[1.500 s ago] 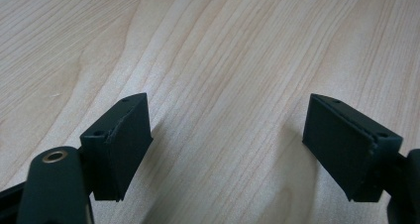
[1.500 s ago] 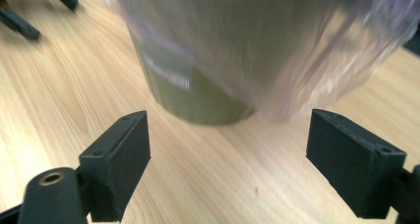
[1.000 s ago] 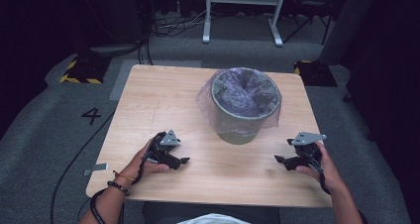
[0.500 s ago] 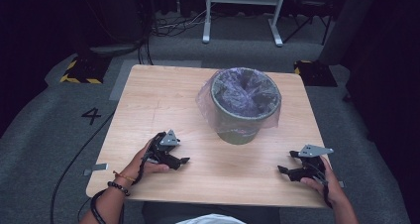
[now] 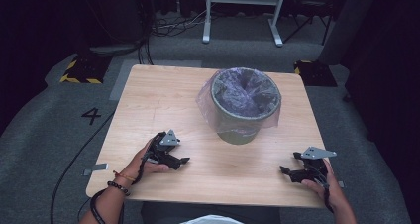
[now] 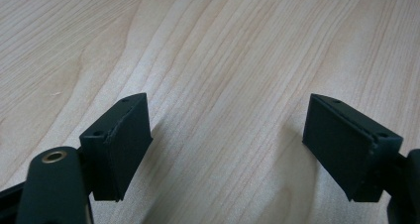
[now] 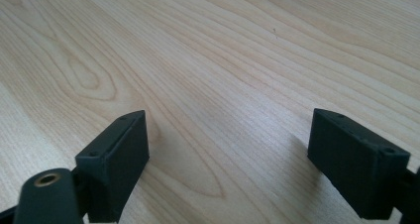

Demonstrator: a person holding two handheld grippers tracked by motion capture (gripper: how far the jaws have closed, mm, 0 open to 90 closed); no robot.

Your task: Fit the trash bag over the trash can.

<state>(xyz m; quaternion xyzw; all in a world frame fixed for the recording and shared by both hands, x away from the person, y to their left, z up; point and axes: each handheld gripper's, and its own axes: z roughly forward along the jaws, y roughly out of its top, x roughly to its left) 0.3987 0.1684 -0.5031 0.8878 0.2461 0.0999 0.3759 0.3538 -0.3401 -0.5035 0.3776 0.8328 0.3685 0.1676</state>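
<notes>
We held both claws, left (image 5: 179, 160) and right (image 5: 286, 170), wide and empty on the bench (image 5: 163, 100); grabbing the bin (image 5: 245, 110) at twelve o'clock risked tearing its liner (image 5: 207, 97).

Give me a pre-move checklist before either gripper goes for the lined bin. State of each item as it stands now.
1. Left gripper open and holding nothing: ok; in the left gripper view its jaws stand wide over bare wood.
2. Right gripper open and holding nothing: ok; same in the right gripper view.
3. Bin upright on the table: ok.
4. Plastic liner folded over the rim: ok; it drapes loosely down the outside.
5. Clear table between each gripper and the bin: ok; nothing lies there in the high view.
6. Bin contents: cannot tell; the inside shows just crumpled liner.
</notes>
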